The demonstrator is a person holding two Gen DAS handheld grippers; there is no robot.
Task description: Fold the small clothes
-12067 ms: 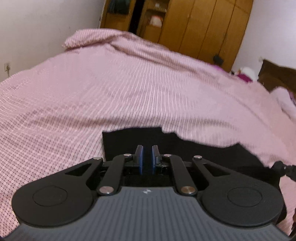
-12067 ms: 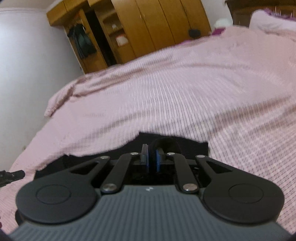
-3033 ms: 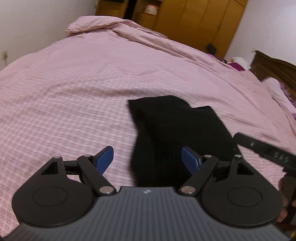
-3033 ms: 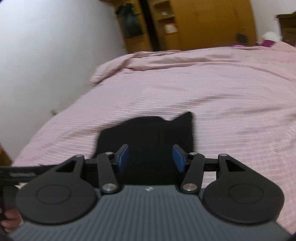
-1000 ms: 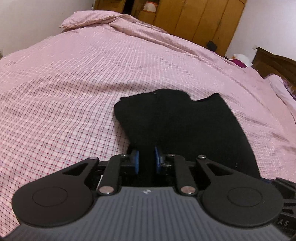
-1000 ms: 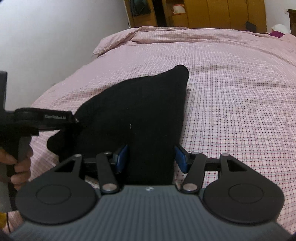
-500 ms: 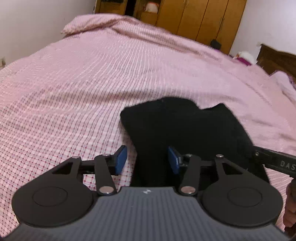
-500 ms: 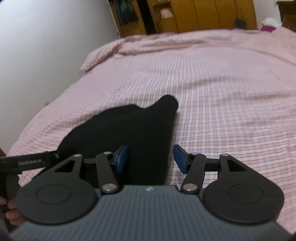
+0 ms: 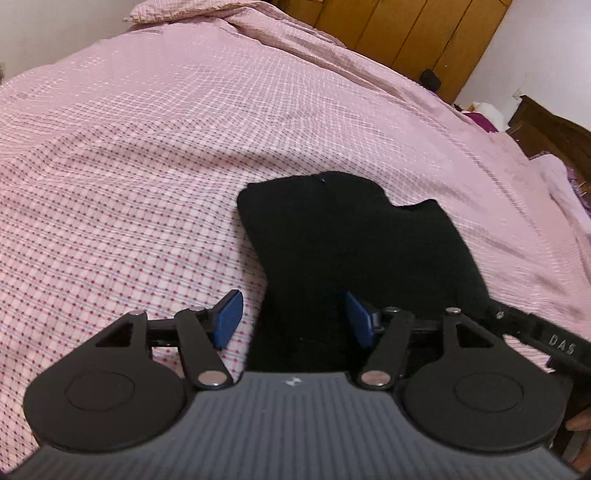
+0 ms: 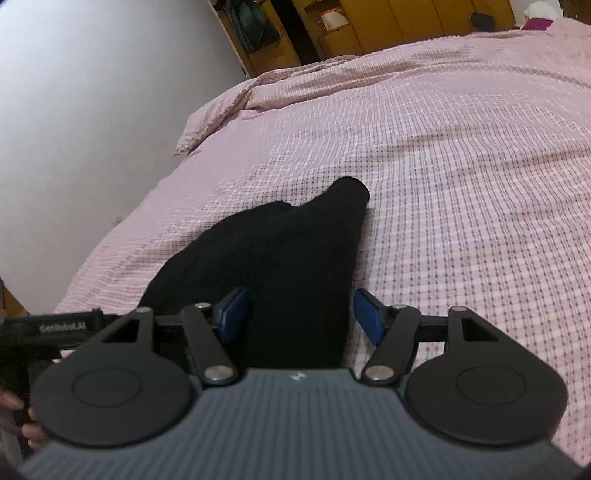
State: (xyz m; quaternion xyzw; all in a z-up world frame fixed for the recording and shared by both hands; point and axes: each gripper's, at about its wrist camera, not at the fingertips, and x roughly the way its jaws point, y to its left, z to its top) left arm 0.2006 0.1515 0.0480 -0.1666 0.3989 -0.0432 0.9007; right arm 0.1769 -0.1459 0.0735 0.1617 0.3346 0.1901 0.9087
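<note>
One black garment [image 9: 354, 251] folded on my pink checked bedspread [image 9: 147, 155]. My left gripper [image 9: 293, 319] and right gripper [image 10: 301, 319] are both opening, straddling cloth, gripping nothing.

Left gripper [image 9: 293, 317] tilted downward, jaws opening, blue pads [image 9: 229, 319] apart, pressing nothing; right gripper [image 10: 302, 319] likewise angled down, jaws opening, pads clear; fingers [image 10: 29, 430] on left handle

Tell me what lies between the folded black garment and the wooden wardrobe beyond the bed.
Only bare pink checked bedspread lies between the folded black garment and the wooden wardrobe, rumpled at its far edge. The left wrist view shows it.
</note>
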